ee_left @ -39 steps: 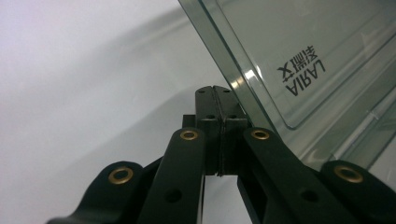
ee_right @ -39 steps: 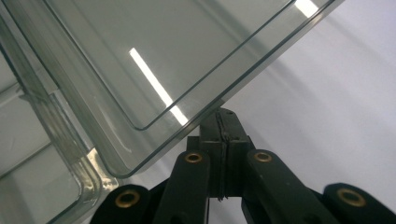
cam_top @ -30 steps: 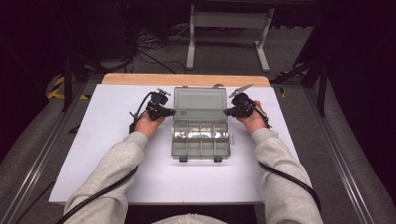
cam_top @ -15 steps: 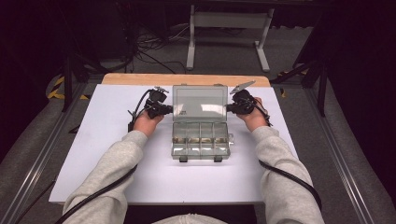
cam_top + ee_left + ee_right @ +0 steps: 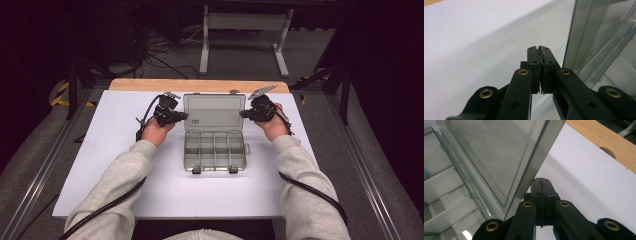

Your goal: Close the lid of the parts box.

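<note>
Left gripper (image 5: 183,116) and right gripper (image 5: 243,114), jaws closed and empty, flank the raised lid (image 5: 214,112), apparently touching its side edges.

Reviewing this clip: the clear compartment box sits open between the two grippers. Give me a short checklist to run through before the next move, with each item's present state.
1. Lid of the compartment box raised past upright: ok, it stands open, leaning toward the far edge.
2. Left gripper empty: ok, jaws shut on nothing, beside the lid's edge.
3. Right gripper empty: ok, jaws shut on nothing, beside the lid's other edge.
4. Grippers touching the lid: cannot tell; both are very close.
5. Compartments hold parts: cannot tell; they look empty in the high view.
6. Box flat on the white table, latches facing the person: ok.
</note>
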The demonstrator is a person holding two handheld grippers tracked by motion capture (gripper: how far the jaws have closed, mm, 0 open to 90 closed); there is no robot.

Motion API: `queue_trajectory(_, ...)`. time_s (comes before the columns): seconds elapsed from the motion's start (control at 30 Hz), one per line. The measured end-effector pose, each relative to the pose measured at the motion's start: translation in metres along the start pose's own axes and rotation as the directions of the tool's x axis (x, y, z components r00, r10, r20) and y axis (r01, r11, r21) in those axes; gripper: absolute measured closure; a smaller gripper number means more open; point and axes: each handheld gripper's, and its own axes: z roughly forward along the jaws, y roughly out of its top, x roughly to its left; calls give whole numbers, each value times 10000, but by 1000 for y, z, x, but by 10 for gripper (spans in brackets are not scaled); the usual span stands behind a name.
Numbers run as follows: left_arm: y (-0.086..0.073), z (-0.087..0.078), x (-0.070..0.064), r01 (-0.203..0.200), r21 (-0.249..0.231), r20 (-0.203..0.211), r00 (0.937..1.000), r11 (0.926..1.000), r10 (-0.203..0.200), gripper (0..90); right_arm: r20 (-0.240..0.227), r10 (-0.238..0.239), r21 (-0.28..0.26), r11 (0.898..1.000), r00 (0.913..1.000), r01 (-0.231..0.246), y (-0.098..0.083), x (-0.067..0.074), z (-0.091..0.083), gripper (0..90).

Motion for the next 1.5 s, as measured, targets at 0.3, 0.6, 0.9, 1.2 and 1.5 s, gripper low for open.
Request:
queue_trajectory(0.3,-5,-9,-8,-260,-121,169,9995,9996,262,883,-244,-171,-281,9995,9996,165,-2,7,-13,900)
queue_trajectory(0.6,-10,-18,-15,-409,-165,424,9982,9990,416,883,-530,-440,-482,9980,9976,414,-1,18,-25,900)
queue_trajectory(0.9,-13,-29,-24,-651,-332,711,9952,9973,673,883,-756,-665,-628,9961,9949,618,-3,30,-35,900)
queue_trajectory(1.2,-18,-40,-32,-623,-350,1175,9909,9974,660,876,-1138,-845,-557,9954,9899,786,-5,43,-47,900)
queue_trajectory(1.5,-22,-48,-39,-897,-100,1701,9813,9959,901,871,-1420,-1069,-492,9937,9841,1009,-9,57,-57,900)
